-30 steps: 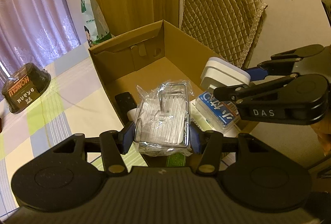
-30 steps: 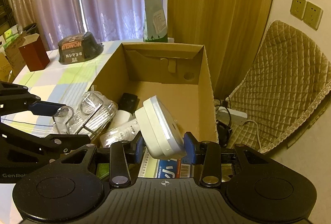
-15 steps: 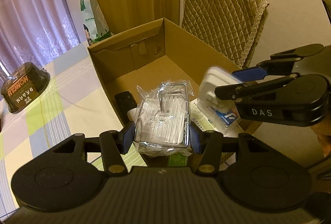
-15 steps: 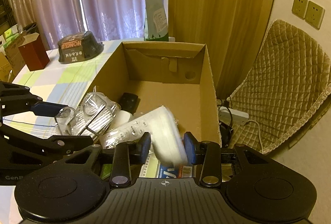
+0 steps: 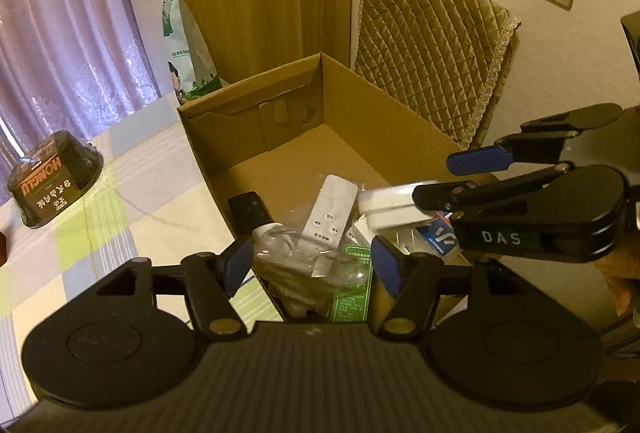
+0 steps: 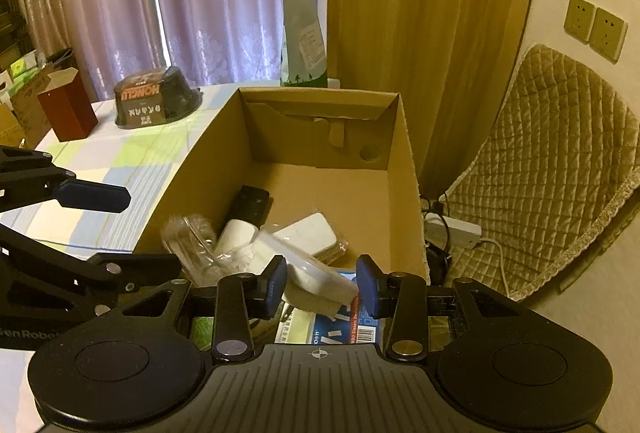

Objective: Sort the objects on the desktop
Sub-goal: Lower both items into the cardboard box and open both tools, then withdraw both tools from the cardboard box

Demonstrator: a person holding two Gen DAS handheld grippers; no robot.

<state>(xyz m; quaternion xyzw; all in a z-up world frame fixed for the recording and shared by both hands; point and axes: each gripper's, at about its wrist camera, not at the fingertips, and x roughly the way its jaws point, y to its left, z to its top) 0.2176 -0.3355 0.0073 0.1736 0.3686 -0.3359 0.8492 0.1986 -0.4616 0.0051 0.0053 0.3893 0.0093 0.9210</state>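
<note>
Left wrist: left gripper [image 5: 312,265] spread, empty, over box [image 5: 400,121] near edge; bagged rack [image 5: 280,257] below in box beside remote [image 5: 330,217]. Right gripper [image 6: 321,287] spread, white device [image 6: 320,273] lying loose below between fingers.

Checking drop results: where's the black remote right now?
Black remote lies inside the cardboard box, on the floor against its left wall in the right wrist view, just beyond the white items; the left wrist view shows it too.
</note>
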